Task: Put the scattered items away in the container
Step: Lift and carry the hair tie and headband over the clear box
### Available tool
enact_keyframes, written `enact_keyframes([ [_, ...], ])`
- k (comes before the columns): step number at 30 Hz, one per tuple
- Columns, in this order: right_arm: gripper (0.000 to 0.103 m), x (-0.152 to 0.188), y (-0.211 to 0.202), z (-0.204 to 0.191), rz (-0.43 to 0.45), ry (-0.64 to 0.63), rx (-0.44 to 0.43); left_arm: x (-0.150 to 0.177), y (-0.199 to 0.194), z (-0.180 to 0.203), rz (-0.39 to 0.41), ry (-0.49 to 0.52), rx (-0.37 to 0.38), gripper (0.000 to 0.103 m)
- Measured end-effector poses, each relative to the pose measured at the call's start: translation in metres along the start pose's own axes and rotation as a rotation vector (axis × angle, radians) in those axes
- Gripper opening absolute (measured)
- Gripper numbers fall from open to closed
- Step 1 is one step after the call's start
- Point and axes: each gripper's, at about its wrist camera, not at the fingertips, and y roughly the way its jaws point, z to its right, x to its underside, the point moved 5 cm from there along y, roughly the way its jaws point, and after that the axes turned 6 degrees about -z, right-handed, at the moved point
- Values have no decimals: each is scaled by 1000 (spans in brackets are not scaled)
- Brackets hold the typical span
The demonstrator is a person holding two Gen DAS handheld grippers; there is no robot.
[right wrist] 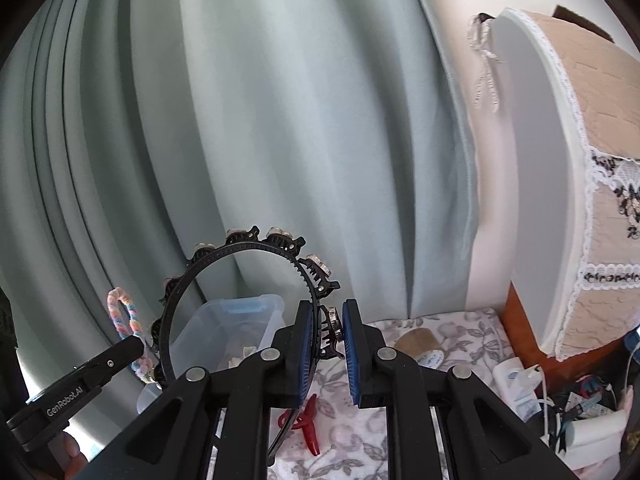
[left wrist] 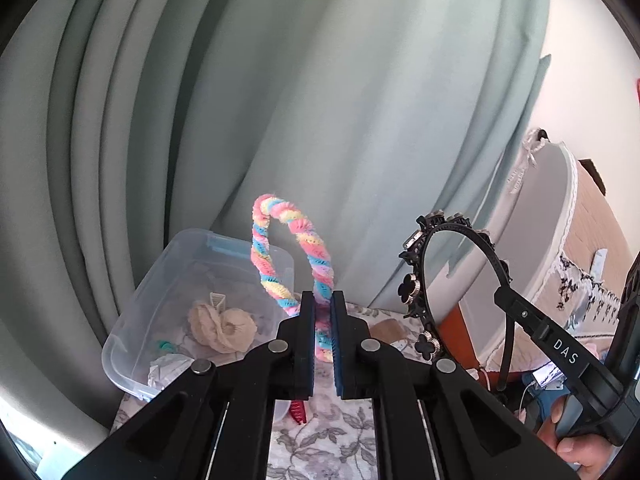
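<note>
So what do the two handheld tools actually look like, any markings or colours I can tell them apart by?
Both are the same build: matte black linkage arms with round silver pivot pins and flat black fingers faced with ribbed blue pads. The left tool carries white "GenRobot.AI" lettering on its side, read in the right wrist view. The right tool shows white "DAS" lettering in the left wrist view, with a thin black cable near its handle.
</note>
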Motion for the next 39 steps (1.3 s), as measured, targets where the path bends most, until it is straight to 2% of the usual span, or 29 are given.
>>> enact_keyframes([
  [18, 16, 20, 36, -43, -86, -55, -21, 9, 14, -53, -18, -99, -31, 7],
  [24, 16, 33, 59, -61, -154, -26, -69, 11, 16, -70, -26, -119, -35, 7],
  [29, 16, 39, 73, -77, -179, -50, -85, 14, 17, -86, -27, -140, -49, 7],
  [39, 16, 49, 90, -85, -220, -79, -72, 25, 29, -104, -56, -173, -50, 7],
])
